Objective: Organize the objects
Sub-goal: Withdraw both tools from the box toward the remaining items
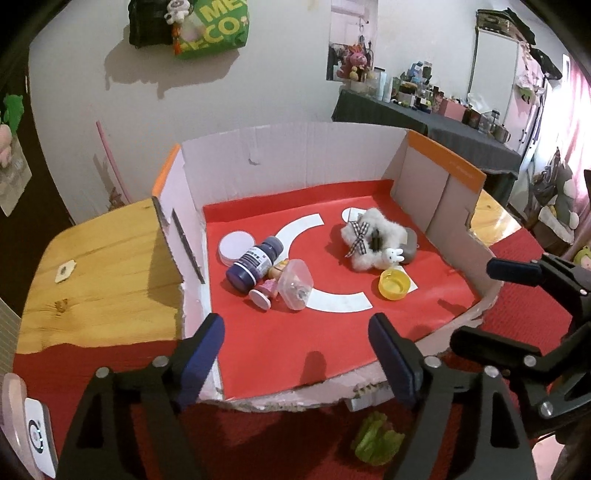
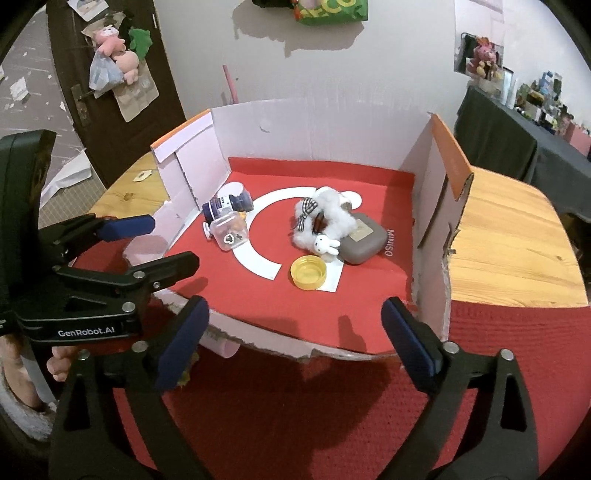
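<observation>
Standing beside the wooden table [image 2: 517,243], cardboard walls [image 1: 443,184] ring the toys.

Green bag [image 1: 212,27] on wall; cluttered dark side table [image 1: 436,114].

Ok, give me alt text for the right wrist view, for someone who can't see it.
The right hand-held gripper, jaws open and empty, points down at a cut-open cardboard box lined in red. Inside lie a yellow cap, a fluffy white plush against a grey case, and a dark bottle beside a clear container. The left hand-held gripper is at the left edge.
</observation>
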{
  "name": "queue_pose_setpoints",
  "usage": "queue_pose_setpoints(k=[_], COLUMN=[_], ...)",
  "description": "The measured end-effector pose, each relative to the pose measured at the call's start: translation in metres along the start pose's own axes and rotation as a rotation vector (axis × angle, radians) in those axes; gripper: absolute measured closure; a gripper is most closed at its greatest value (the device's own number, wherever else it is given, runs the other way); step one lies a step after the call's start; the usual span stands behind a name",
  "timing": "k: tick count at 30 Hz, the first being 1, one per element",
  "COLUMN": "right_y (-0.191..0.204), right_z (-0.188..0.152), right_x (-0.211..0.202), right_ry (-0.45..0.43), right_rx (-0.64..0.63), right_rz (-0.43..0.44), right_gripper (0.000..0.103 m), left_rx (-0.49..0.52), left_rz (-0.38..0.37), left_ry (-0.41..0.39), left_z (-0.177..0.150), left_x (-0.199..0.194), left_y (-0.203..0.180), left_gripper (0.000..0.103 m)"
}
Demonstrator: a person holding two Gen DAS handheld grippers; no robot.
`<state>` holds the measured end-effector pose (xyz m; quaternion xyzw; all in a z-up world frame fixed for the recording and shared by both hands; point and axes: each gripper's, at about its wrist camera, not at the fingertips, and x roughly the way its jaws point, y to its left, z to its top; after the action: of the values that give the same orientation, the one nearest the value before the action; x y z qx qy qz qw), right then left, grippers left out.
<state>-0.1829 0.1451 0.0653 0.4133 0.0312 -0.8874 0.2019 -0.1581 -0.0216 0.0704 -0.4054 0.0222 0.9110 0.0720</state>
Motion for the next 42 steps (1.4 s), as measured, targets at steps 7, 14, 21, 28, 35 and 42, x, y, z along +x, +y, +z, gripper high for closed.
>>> queue_pose_setpoints(k=[7, 14, 21, 28, 35, 42], right_y=[0.004, 0.009, 0.013, 0.017, 0.019, 0.019], right_z=[-0.009, -0.018, -0.029, -0.04, -0.049, -0.056], right_x=[-0.013, -0.027, -0.037, -0.041, -0.044, -0.047], right_ry=[-0.025, -0.042, -0.05, -0.051, -0.05, -0.05], right_rx=[0.014, 0.026, 0.034, 0.051, 0.053, 0.058], right_rz=[0.006, 0.027, 0.035, 0.047, 0.036, 0.042], right_gripper=[0.003, 0.003, 0.003, 0.003, 0.003, 0.004], left_rx=[-0.008, -0.022, -0.057, -0.056, -0.055, -0.066], left_rz=[0.022, 0.01, -0.008, -0.002, -0.018, -0.034], left_ry=[-0.018, -0.024, -0.022, -0.033, -0.015, 0.005], left_z=[-0.007, -0.017, -0.029, -0.048, -0.061, -0.071], left_x=[-0.012, -0.024, -0.031, -0.041, -0.041, -0.039], left_y=[0.0, -0.002, 0.0, -0.005, -0.01, -0.012], left_gripper=[0.013, 0.013, 0.013, 0.012, 0.012, 0.012])
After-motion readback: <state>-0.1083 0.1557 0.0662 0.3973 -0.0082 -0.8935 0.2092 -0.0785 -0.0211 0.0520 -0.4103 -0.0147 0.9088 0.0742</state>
